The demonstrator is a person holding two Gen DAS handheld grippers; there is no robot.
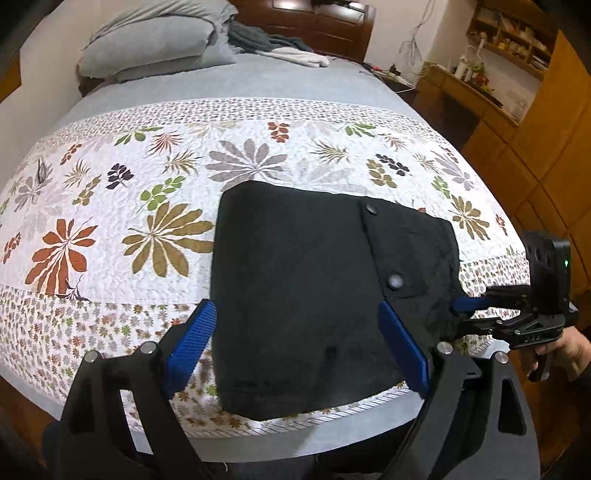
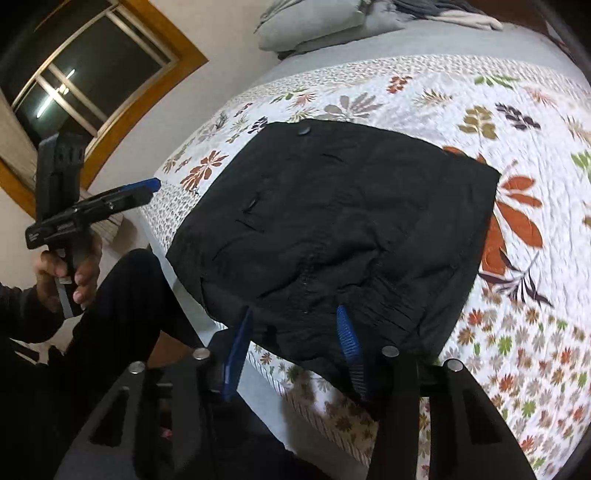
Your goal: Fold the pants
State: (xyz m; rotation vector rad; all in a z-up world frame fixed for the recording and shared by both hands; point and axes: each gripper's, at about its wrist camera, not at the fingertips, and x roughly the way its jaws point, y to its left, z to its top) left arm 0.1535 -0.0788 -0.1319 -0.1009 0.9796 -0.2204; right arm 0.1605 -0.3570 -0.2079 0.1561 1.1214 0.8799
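Note:
Black pants (image 1: pixel 303 295) lie folded into a compact square on the floral quilt (image 1: pixel 110 221) near the bed's front edge; they also show in the right wrist view (image 2: pixel 343 218). My left gripper (image 1: pixel 299 332) is open, its blue fingers (image 1: pixel 192 339) spread on either side of the pants' near part, holding nothing. My right gripper (image 2: pixel 295 328) is open at the pants' waistband edge, with its blue fingers (image 2: pixel 349 336) over the cloth. It also shows in the left wrist view (image 1: pixel 467 308) at the pants' right edge. The left gripper shows in the right wrist view (image 2: pixel 151 186), off the bed's edge.
Grey pillows (image 1: pixel 155 48) and a heap of clothes (image 1: pixel 280 46) lie at the head of the bed. A wooden headboard (image 1: pixel 317 26) stands behind them. Wooden cabinets and shelves (image 1: pixel 517 92) stand to the right. A window (image 2: pixel 85 70) is on the left wall.

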